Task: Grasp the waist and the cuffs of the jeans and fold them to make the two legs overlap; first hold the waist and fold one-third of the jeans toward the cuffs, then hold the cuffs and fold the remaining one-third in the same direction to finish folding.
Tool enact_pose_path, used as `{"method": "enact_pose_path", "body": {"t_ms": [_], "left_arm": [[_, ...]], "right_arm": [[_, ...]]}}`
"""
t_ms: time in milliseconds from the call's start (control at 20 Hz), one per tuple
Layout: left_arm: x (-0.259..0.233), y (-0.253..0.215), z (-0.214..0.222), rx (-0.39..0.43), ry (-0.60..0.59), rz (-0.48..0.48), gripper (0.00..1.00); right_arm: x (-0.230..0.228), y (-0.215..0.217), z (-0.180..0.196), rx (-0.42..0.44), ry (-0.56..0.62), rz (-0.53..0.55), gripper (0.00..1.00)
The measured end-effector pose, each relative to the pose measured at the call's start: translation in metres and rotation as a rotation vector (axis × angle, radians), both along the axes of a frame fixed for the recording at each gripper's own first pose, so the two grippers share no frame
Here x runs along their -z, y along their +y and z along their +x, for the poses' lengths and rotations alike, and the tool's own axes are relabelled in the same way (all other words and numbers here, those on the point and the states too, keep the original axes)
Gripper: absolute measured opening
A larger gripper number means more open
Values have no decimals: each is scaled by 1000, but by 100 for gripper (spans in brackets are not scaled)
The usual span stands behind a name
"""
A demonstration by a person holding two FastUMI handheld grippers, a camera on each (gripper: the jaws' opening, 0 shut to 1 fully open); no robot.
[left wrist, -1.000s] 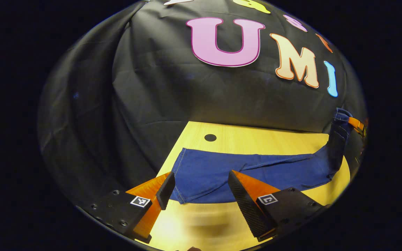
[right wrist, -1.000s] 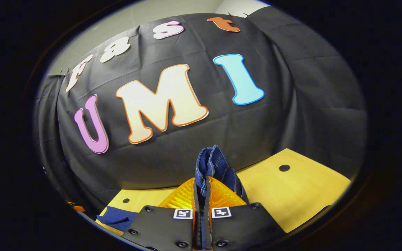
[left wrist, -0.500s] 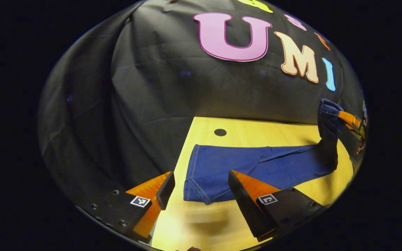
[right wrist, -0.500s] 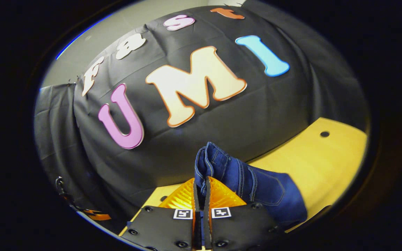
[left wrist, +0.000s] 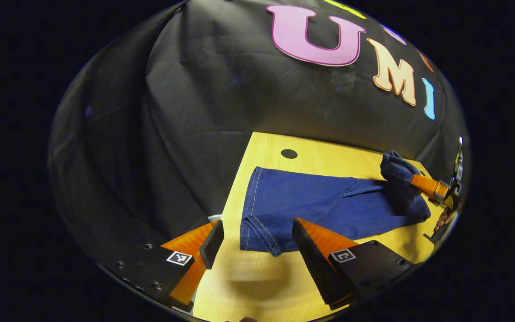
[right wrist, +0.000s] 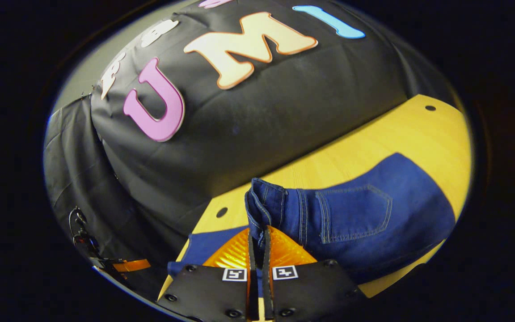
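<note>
The jeans (left wrist: 324, 208) lie stretched across the yellow wooden table (left wrist: 266, 286), legs already laid one over the other, cuffs (left wrist: 259, 235) toward the near left end and waist (right wrist: 266, 203) off at the far right.

In the right gripper view, the right gripper (right wrist: 257, 237) is pinched tight on the waistband, both orange fingers pressing a bunched fold of denim that sticks up at about 12 o'clock from the tips. From there the seat of the jeans, with its stitched back pocket (right wrist: 356, 212), drapes out toward 3 o'clock and down onto the wood. That grip looks chosen to carry the waist over toward the cuffs for the first third-fold, and I'd judge that fold is under way but not laid down, since the waist is raised off the table while the rest lies flat.

In the left gripper view, the left gripper (left wrist: 257, 237) hangs above the table with its fingers spread wide and nothing between them. The cuffs sit just beyond the tips at about 12 o'clock, so it seems to be waiting over that end, ready for the cuff grab the second fold needs. Out at 3 o'clock in that view the other gripper's orange finger shows with the dark wad of waistband on it.
</note>
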State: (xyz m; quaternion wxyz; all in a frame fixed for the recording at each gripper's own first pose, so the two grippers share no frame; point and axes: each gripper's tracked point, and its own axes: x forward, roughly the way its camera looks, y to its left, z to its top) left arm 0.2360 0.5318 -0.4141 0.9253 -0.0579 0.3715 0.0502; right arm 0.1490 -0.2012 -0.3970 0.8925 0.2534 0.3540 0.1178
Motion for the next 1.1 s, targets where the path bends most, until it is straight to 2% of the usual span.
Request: {"method": "enact_pose_path", "body": {"t_ms": [100,250,300,350,500,650,700,750,850,1000,1100], "left_arm": [[10,1,5,3,16,-10,96],[26,1,19,25,25,-23,95],[30,1,25,30,29,-24,95],[36,1,31,35,32,-28,95],[57,1,46,43,46,-49,95],[91,1,50,54,116,-51,95],[99,0,50,55,137,-59,95],[102,0,48,54,145,-54,95],[99,-2,51,64,129,-65,95],[102,-4,49,95,145,-28,95],[103,-9,53,113,150,-1,82]], "right_arm": [[-11,13,5,-17,31,21,16],[-14,13,4,-47,-7,-20,100],[-21,6,-3,-56,-18,-38,92],[-27,1,-5,-63,-26,-53,98],[-45,-17,-11,-76,-45,-92,98],[-58,-36,-16,-70,-55,-124,98],[-61,-42,-17,-63,-55,-129,93],[-64,-47,-18,-61,-55,-133,98],[-66,-54,-22,-55,-57,-139,98],[-64,-61,-26,-49,-56,-145,98],[-63,-60,-29,-50,-49,-136,98]]}}
